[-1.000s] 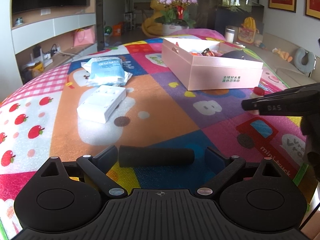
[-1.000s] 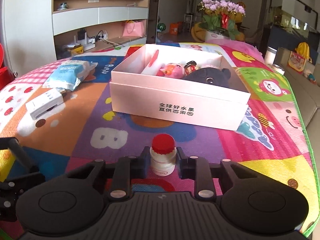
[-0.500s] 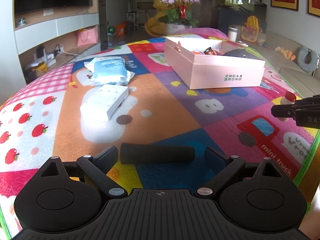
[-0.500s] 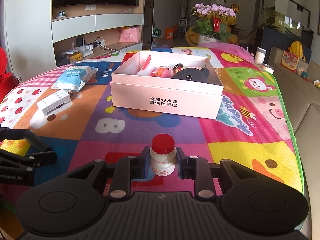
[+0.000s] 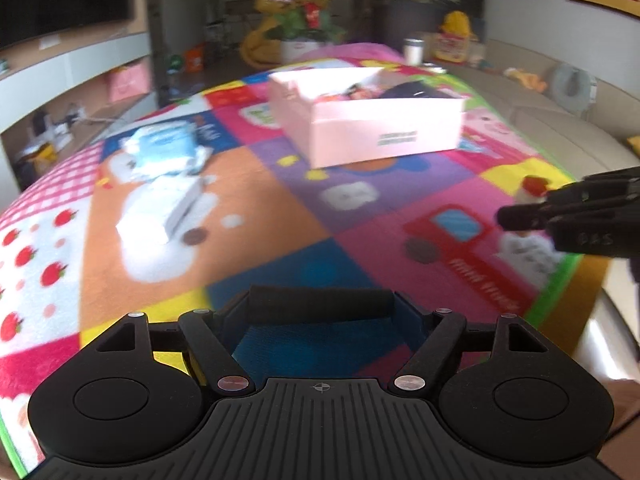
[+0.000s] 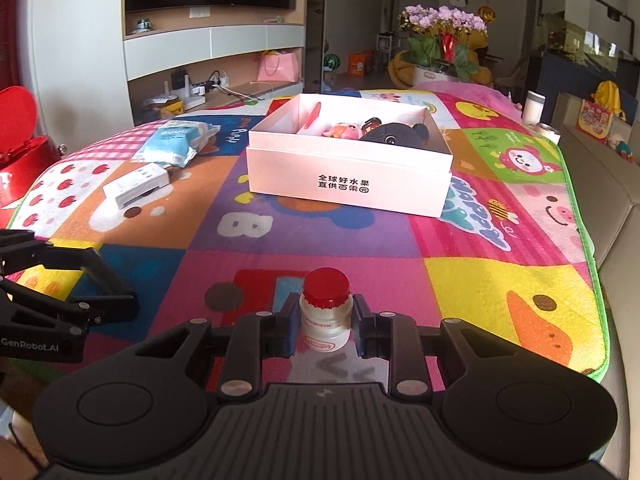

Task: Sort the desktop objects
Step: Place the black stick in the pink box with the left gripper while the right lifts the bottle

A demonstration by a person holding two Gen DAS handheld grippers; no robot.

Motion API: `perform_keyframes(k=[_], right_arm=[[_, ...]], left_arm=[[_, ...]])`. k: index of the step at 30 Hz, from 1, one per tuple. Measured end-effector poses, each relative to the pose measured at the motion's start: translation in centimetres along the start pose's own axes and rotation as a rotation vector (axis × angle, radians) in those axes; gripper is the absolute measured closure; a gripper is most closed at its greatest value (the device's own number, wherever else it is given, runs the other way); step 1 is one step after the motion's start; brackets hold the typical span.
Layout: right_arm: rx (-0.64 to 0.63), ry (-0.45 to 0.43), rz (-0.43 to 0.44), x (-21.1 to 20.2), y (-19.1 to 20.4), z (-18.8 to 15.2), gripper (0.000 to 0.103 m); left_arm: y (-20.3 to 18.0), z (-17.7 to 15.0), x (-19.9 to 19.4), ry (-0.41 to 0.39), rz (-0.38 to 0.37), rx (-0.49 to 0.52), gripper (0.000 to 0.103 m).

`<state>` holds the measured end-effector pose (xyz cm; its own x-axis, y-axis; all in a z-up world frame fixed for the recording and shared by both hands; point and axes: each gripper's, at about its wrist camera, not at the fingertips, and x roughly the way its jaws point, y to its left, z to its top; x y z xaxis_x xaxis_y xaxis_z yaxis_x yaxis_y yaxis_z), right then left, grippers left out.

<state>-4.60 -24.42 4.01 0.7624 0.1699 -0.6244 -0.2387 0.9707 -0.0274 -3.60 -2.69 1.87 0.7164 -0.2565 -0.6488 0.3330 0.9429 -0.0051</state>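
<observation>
A black foam cylinder (image 5: 320,303) lies crosswise between the fingers of my left gripper (image 5: 322,312). The jaws are closing and both pads meet its ends. It looks sharp while the mat behind is blurred. My right gripper (image 6: 325,332) is shut on a small white bottle with a red cap (image 6: 325,316), held upright over the mat. In the left wrist view that gripper (image 5: 520,216) enters from the right edge, the bottle's red cap (image 5: 534,186) showing behind it. The pink open box (image 6: 348,188) with a black plush and a pink toy stands further back.
A white power strip (image 6: 136,186) and a blue tissue pack (image 6: 174,142) lie on the colourful play mat (image 6: 500,288) at the left. The left gripper (image 6: 100,292) shows at the left edge of the right wrist view. A sofa runs along the mat's right side.
The left jaws have come in onto the black cylinder and that view has swung and blurred. The right gripper has drawn back from the pink box with the bottle in it.
</observation>
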Motion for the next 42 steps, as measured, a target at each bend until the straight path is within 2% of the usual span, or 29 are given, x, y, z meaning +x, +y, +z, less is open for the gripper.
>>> perform_keyframes(k=[3, 5, 9, 11, 13, 15, 18, 24, 27, 33, 38, 42], right_arm=[[0.019, -0.013, -0.002, -0.7, -0.6, -0.4, 0.078], [0.045, -0.021, -0.006, -0.8, -1.0, -0.5, 0.078], [0.072, -0.047, -0.018, -1.0, -1.5, -0.1, 0.078], [0.067, -0.061, -0.016, -1.0, -1.5, 0.3, 0.078], [0.065, -0.071, -0.019, -1.0, -1.5, 0.8, 0.078], [0.067, -0.08, -0.027, -1.1, -1.5, 1.0, 0.078], [0.063, -0.088, -0.046, -1.3, -1.8, 0.9, 0.078], [0.103, -0.026, -0.051, 0.1, -2.8, 0.6, 0.078], [0.1, -0.019, -0.03, 0.4, -2.3, 0.7, 0.078], [0.003, -0.016, -0.085, 1.1, -0.3, 0.7, 0.078], [-0.022, 0.014, -0.129, 1.9, 0.3, 0.2, 0.078], [-0.036, 0.003, -0.137, 1.2, 0.3, 0.3, 0.078]], left_arm=[[-0.5, 2.6, -0.8, -0.05, -0.045, 0.018, 0.023], [-0.7, 5.4, -1.1, -0.107, -0.062, 0.044, 0.023], [-0.9, 13.1, -1.3, -0.284, -0.069, 0.096, 0.023], [-1.1, 16.7, -0.7, -0.376, -0.048, 0.103, 0.018], [-0.9, 19.4, 0.9, -0.399, -0.015, 0.089, 0.006], [-0.3, 20.1, 1.8, -0.393, -0.008, 0.034, 0.006], [0.9, 18.1, 2.8, -0.344, -0.034, -0.04, 0.002], [2.7, 9.2, 5.0, -0.089, -0.032, -0.1, 0.002], [3.7, 5.6, 4.9, -0.015, -0.029, -0.13, 0.002], [3.8, 2.4, 2.8, -0.021, -0.025, -0.12, 0.001], [2.5, 1.8, 2.4, -0.015, -0.057, -0.08, 0.001], [1.7, 1.4, 2.6, -0.003, -0.071, -0.077, 0.001]])
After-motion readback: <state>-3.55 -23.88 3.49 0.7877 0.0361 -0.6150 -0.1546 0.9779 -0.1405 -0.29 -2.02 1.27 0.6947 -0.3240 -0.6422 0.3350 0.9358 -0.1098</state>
